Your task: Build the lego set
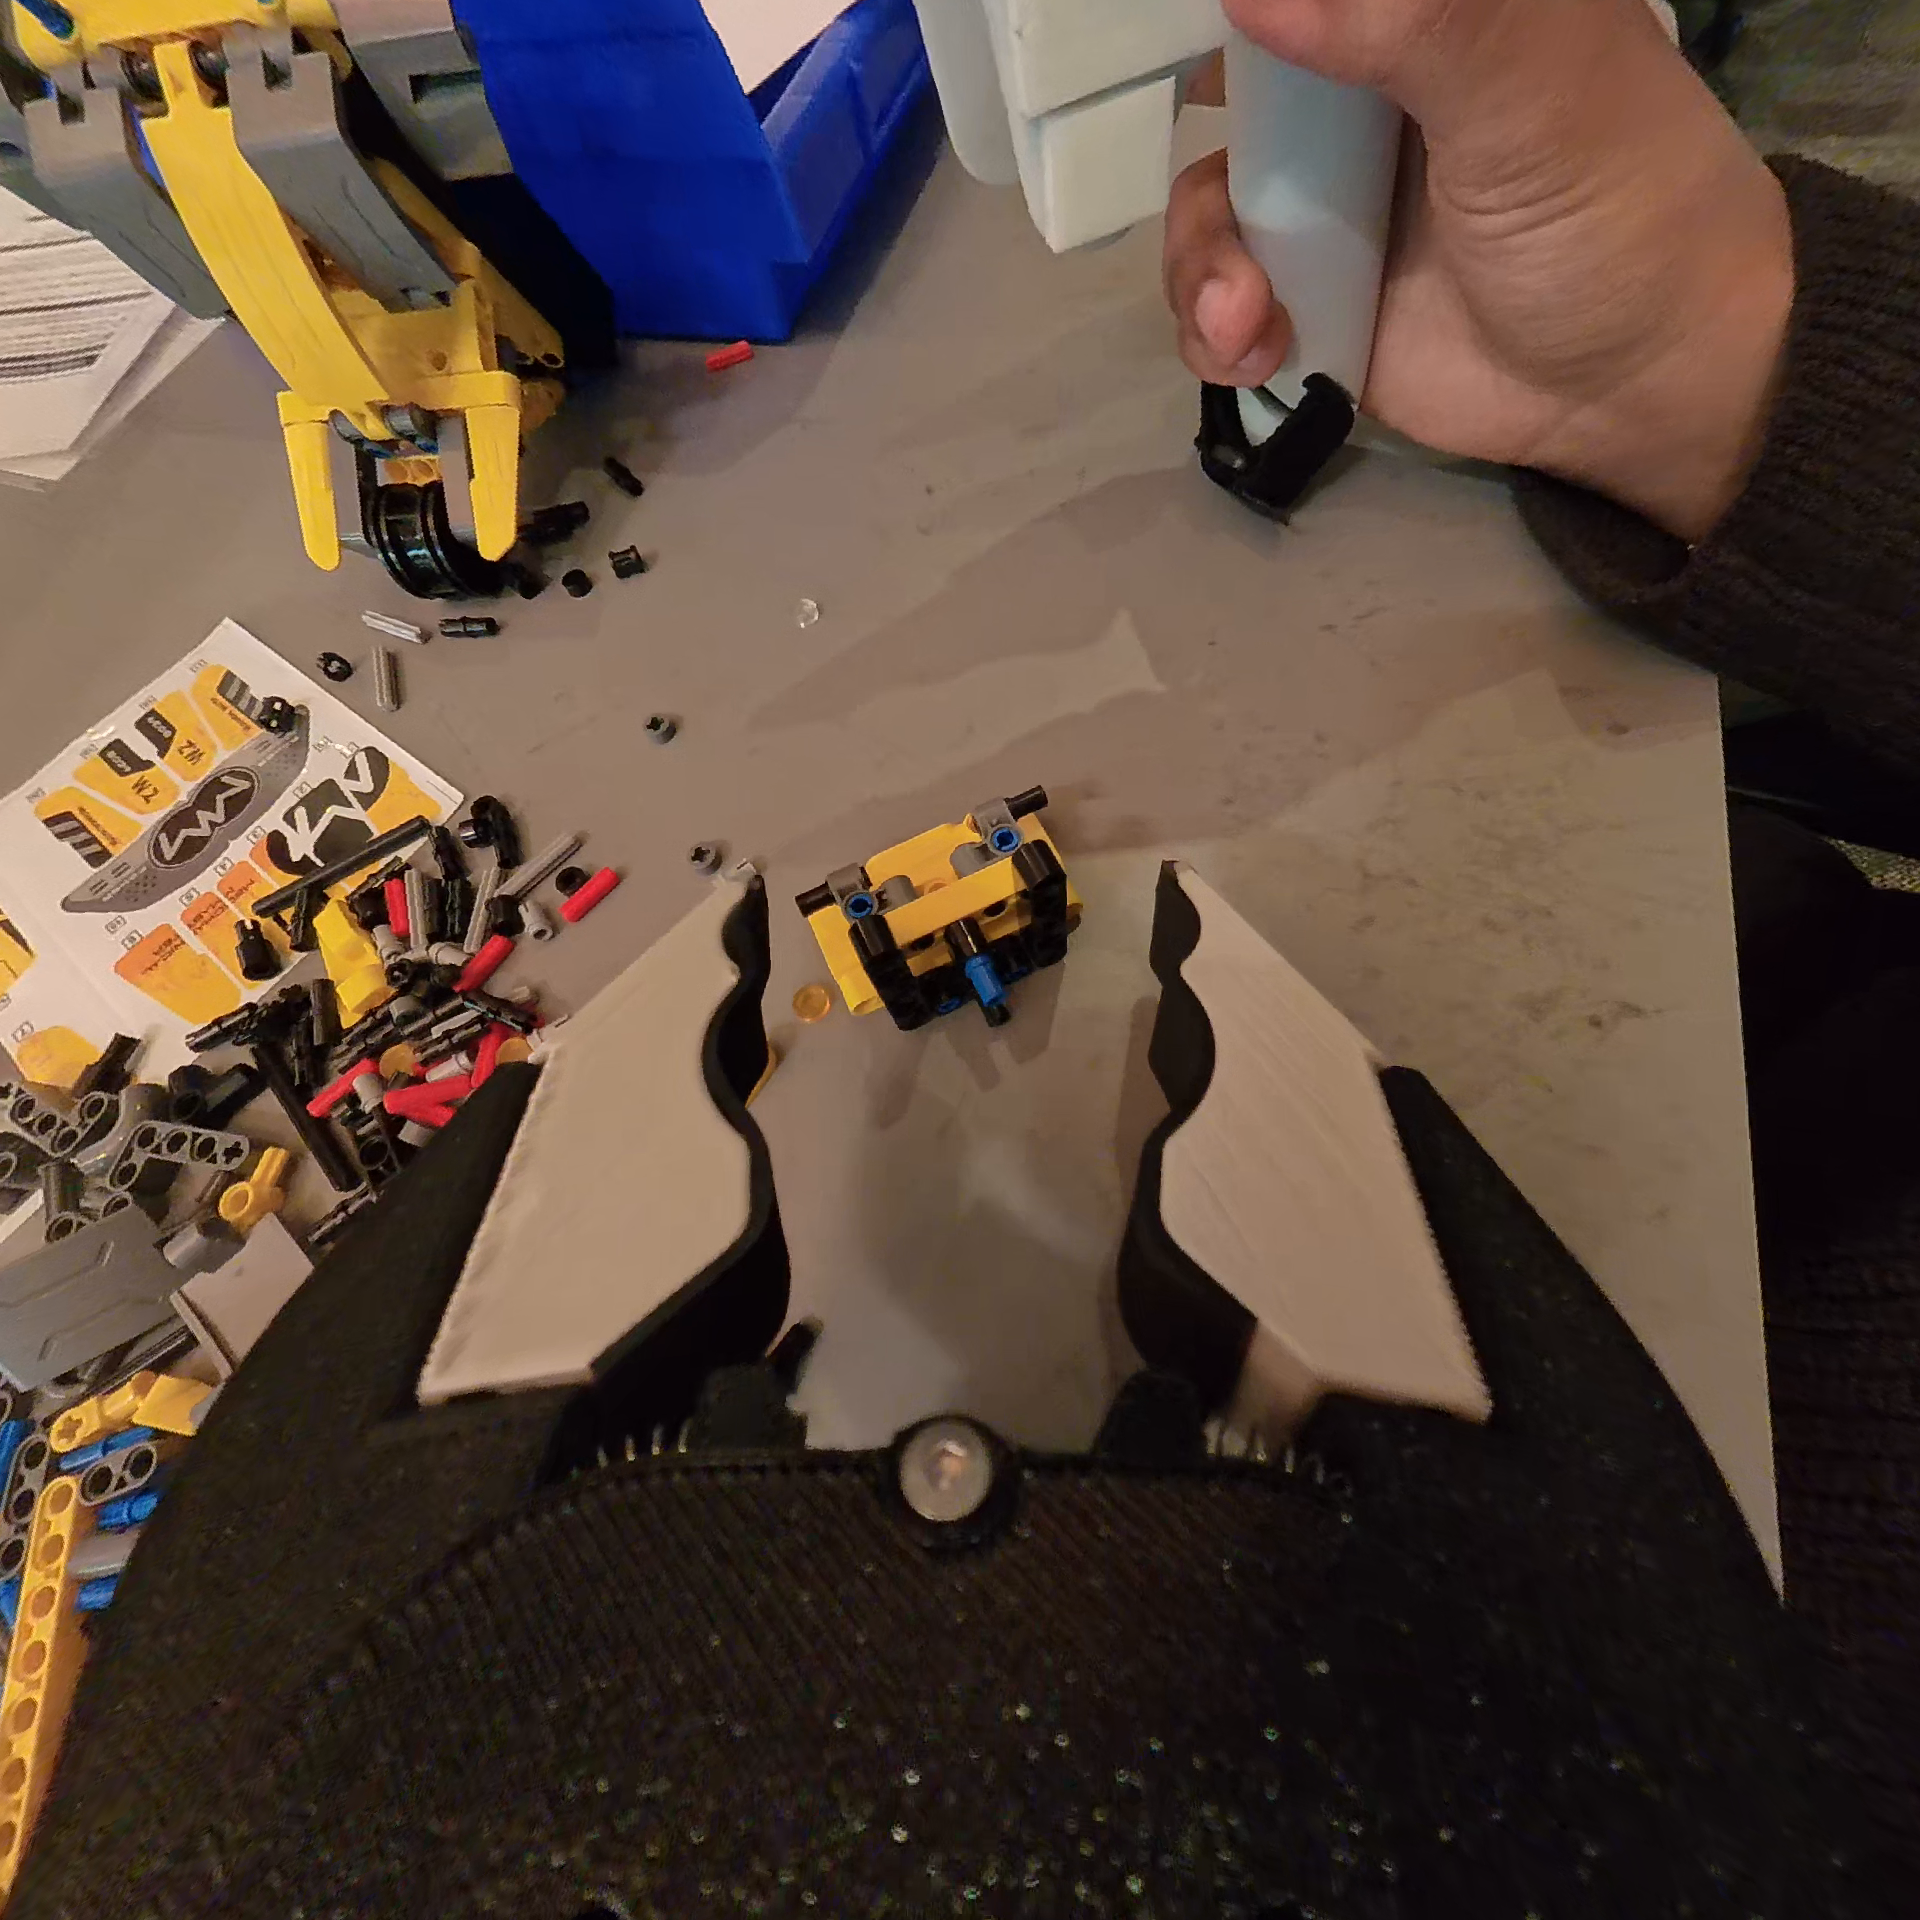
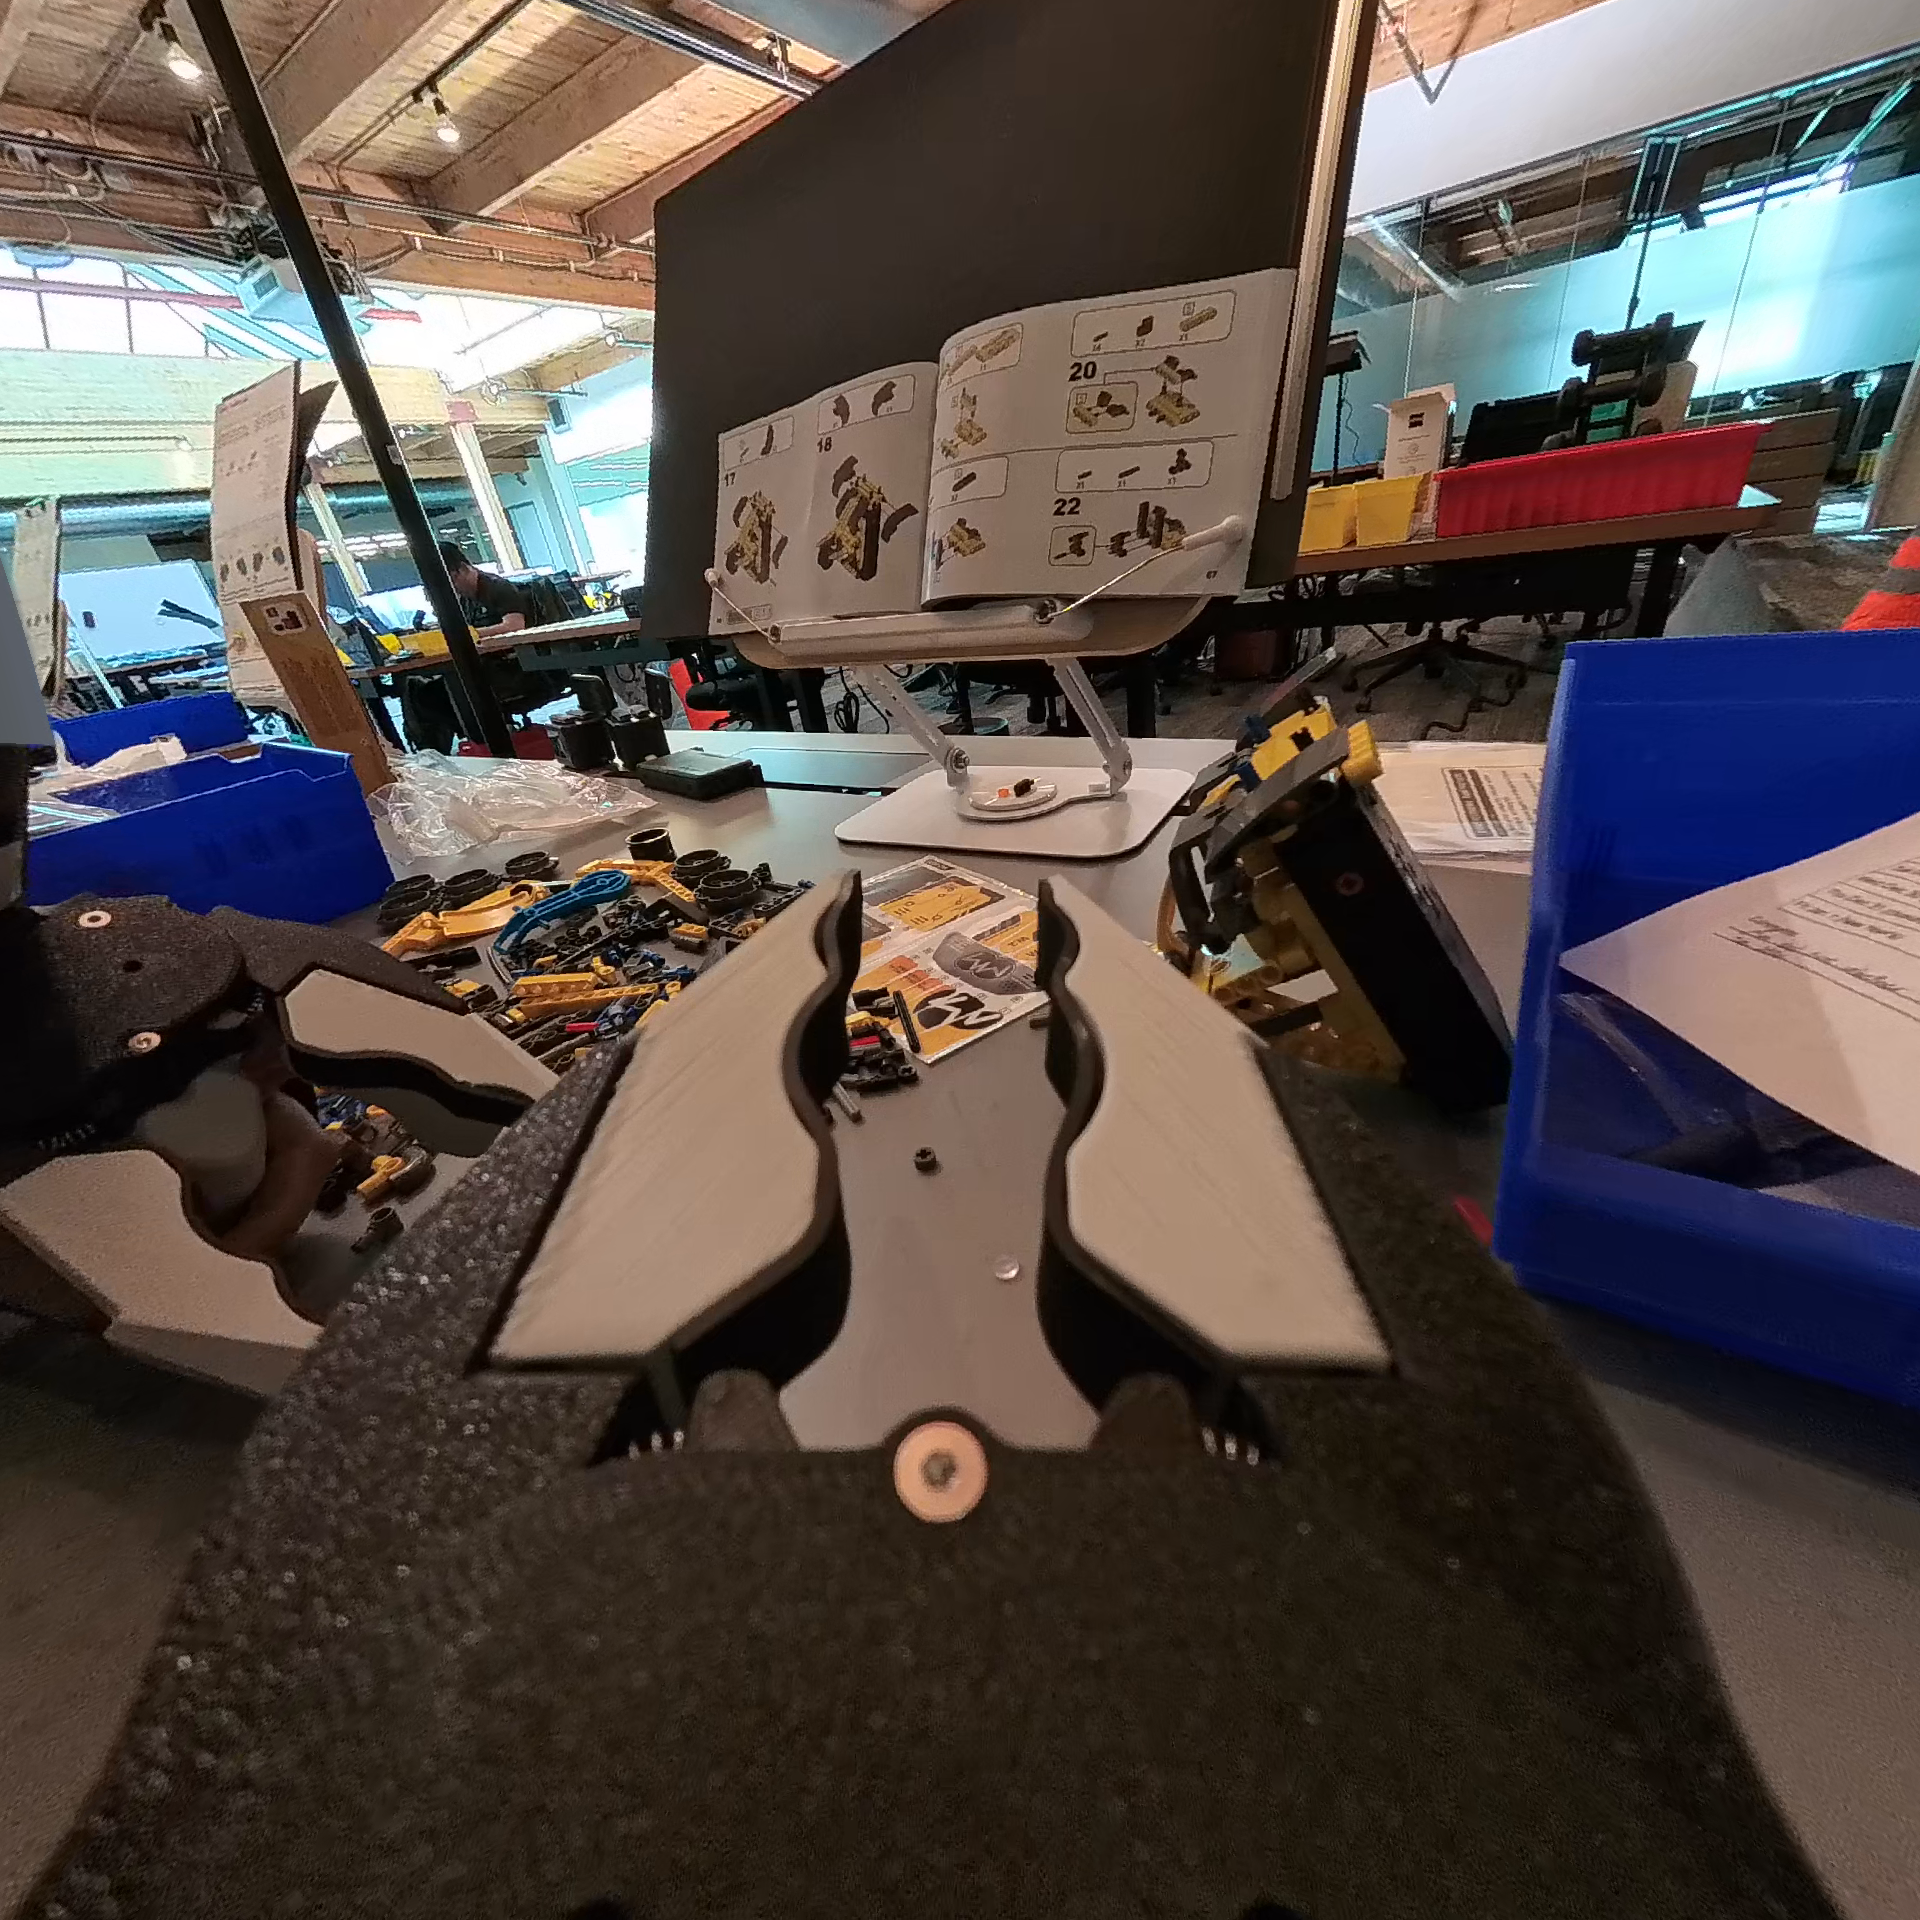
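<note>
A small yellow and black brick assembly (image 1: 940,914) with blue pins lies on the grey table (image 1: 1299,779). My left gripper (image 1: 961,878) is open, looking down, its fingertips on either side of the assembly and holding nothing. A round orange stud (image 1: 811,1001) lies beside the left finger. My right gripper (image 2: 948,899) is open and empty, held low over the table and pointing at a sticker sheet (image 2: 951,961). The left gripper also shows in the right wrist view at the left (image 2: 312,1091). A hand holding the right gripper's handle (image 1: 1309,208) shows at the top right of the left wrist view.
A large yellow and grey brick model (image 1: 343,260) stands at the far left, also seen on its side (image 2: 1340,935). Loose parts are piled (image 1: 395,997) over a sticker sheet (image 1: 156,810). Blue bins (image 1: 686,156) (image 2: 1714,1039) (image 2: 197,821) flank the table. An open instruction booklet (image 2: 987,457) rests on a stand. The tips of one gripper are about 15 centimetres away from the tips of the other. From my left tips it is roughly 4 centimetres to the round orange stud (image 1: 811,1001); from my right, 15 centimetres.
</note>
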